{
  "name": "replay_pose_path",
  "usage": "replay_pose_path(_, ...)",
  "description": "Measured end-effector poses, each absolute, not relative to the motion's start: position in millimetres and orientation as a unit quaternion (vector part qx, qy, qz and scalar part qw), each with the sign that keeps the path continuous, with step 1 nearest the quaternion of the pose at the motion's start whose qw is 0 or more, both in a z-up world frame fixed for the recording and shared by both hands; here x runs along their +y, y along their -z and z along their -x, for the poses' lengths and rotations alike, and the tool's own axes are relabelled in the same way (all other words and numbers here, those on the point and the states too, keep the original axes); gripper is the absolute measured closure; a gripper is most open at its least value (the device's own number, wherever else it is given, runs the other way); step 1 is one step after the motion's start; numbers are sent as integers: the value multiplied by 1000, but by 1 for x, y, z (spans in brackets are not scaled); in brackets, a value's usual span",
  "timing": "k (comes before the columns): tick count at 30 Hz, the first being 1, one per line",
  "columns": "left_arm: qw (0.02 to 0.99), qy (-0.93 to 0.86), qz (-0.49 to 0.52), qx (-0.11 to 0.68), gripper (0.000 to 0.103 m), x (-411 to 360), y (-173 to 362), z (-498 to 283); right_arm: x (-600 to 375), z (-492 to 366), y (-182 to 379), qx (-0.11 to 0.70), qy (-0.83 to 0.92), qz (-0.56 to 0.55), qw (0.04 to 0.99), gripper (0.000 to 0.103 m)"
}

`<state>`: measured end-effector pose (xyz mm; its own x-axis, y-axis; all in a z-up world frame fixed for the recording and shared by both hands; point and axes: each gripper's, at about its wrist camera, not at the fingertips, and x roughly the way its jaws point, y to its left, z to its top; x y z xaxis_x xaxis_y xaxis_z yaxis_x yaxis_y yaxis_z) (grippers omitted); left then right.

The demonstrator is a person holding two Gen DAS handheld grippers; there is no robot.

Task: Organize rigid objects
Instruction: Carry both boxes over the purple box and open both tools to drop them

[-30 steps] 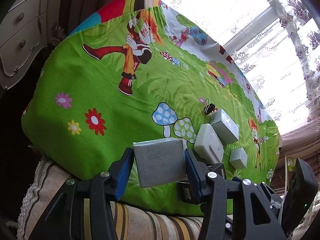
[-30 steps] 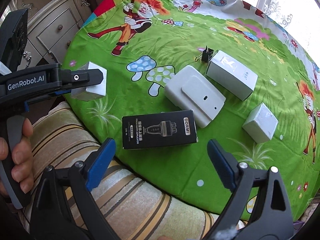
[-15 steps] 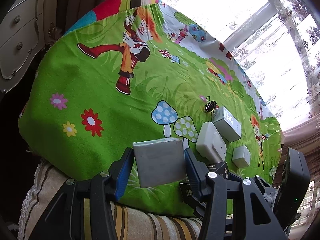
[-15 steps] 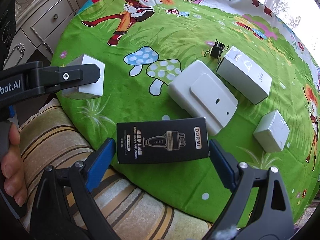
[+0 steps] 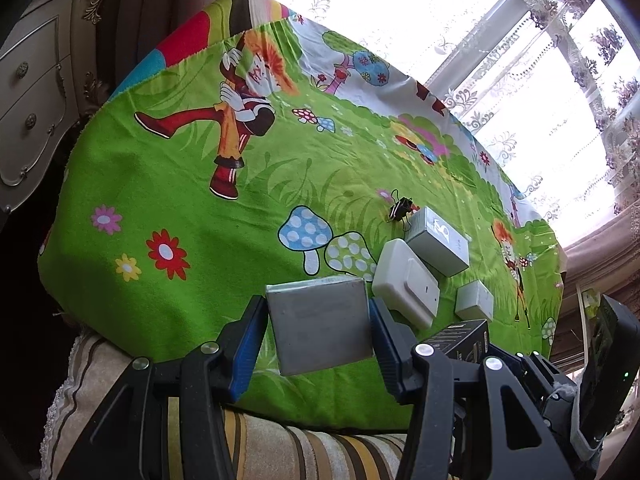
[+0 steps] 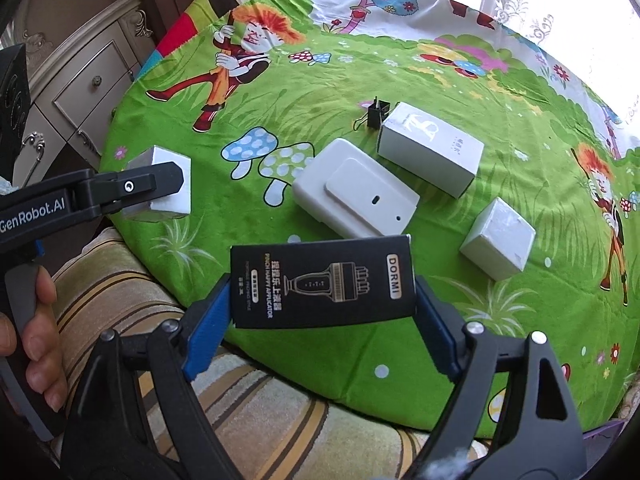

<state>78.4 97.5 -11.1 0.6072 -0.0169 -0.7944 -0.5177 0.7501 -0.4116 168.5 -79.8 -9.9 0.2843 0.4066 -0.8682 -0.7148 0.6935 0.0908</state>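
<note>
My left gripper [image 5: 318, 330] is shut on a grey square box [image 5: 320, 326] and holds it over the near left edge of the green cartoon cloth; it shows in the right wrist view too [image 6: 168, 190]. My right gripper [image 6: 322, 316] is shut on a black DORMI box [image 6: 324, 282], lifted slightly at the near edge. On the cloth lie a flat white case [image 6: 356, 196], a long white box [image 6: 432, 148], a small white box [image 6: 498, 240] and a black binder clip [image 6: 376, 114].
The round table's cloth [image 6: 280, 92] hangs over a striped cushion [image 6: 240, 420] in front. A cream drawer cabinet [image 6: 80, 92] stands at the left. A curtained window [image 5: 520, 60] lies behind the table.
My right gripper moved forward and closed on the black box, which now sits between its pads. My left gripper keeps hold of the grey box and shifted slightly.
</note>
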Motion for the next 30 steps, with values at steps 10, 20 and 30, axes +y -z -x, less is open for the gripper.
replay_pose_path(10, 859, -110, 269, 422, 51, 57, -6, -87, -136, -173, -7, 467, -286, 108, 829, 16)
replay_pose_path(20, 872, -74, 216, 432, 51, 12, -23, -98, -185, -165, -20, 456, -236, 81, 854, 16)
replay_pose_path(30, 877, -11, 164, 451, 51, -55, -30, -108, -237, -152, -32, 443, -208, 40, 871, 16)
